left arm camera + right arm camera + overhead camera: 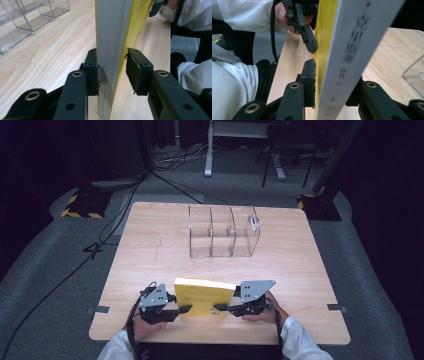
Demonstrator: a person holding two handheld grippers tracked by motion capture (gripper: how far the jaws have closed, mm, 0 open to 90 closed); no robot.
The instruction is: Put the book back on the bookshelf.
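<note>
Yellow book (204,296) upright on edge at near side of counter (300,265), well in front of clear three-slot organizer (222,231). Left tongs (184,309) straddle fore-edge, one jaw touching, other just apart. Right tongs (220,308) clamped on spine end. Step probably gripping; next probably lift toward organizer slot.

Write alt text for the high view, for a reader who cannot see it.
A person's two hand-held grippers, the left gripper and the right gripper, flank a yellow book standing on edge at the near side of a wooden table. Farther back on the table sits a clear plastic organizer with three compartments; dark floor and cables surround the table.
</note>
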